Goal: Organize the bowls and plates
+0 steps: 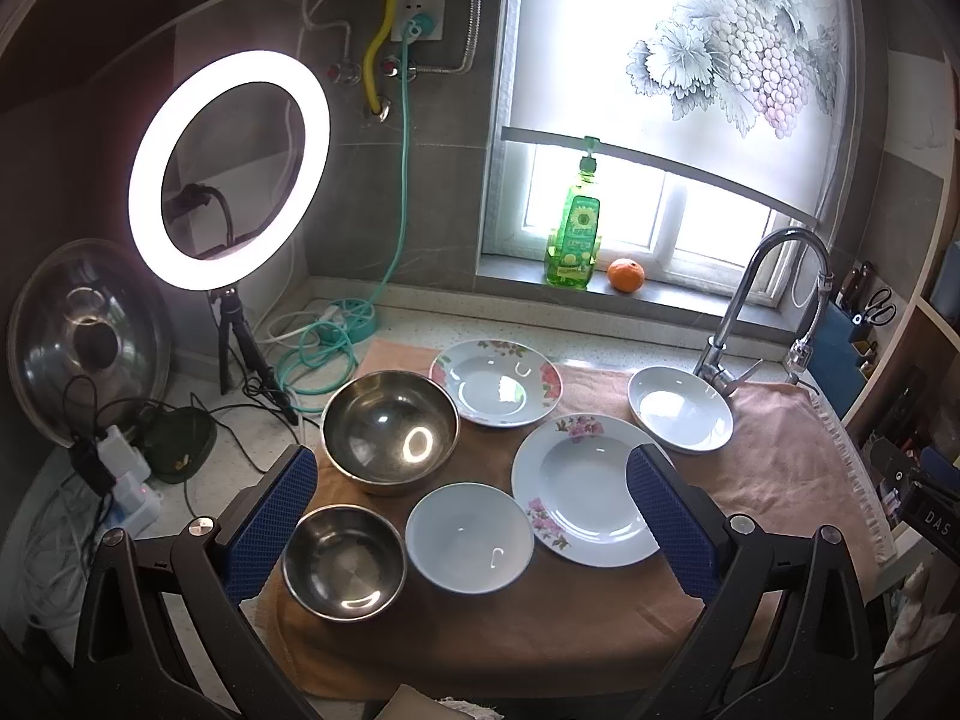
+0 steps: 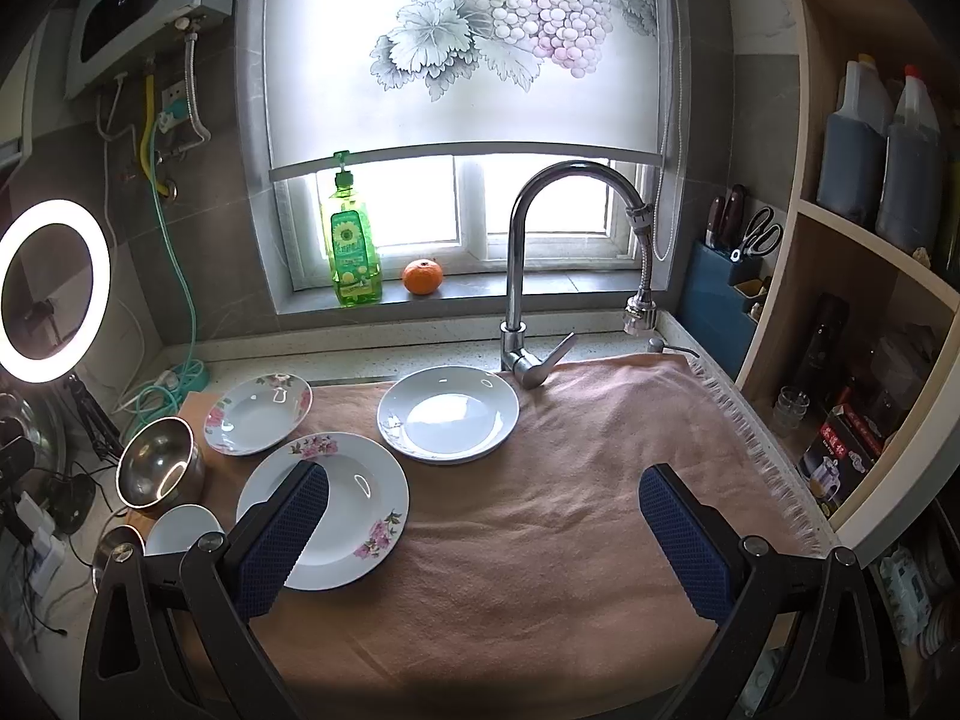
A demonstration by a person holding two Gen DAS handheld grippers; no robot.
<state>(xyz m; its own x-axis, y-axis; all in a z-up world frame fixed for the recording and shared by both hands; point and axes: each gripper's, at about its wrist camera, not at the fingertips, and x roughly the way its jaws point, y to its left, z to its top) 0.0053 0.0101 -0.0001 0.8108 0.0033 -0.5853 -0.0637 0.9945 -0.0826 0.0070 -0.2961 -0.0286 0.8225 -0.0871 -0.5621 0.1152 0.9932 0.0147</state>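
Dishes lie unstacked on the towel (image 2: 540,540), steel bowls (image 1: 390,429) left of centre in the left view, flowered plates (image 1: 585,489) at centre, so both the left gripper (image 1: 471,522) and right gripper (image 2: 483,537) hover with fingers apart, empty, seemingly before any sorting.

A home kitchen: faucet (image 2: 528,264), dish soap (image 2: 354,252), knife block (image 2: 720,294).

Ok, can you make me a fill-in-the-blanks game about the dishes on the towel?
1. The steel bowls number ____.
2. The fruit beside the green soap bottle is an ____.
3. The big flowered plate lies on a ____ towel.
4. Both tools, left tool and right tool, are ____.

Missing words: two; orange; pink; open
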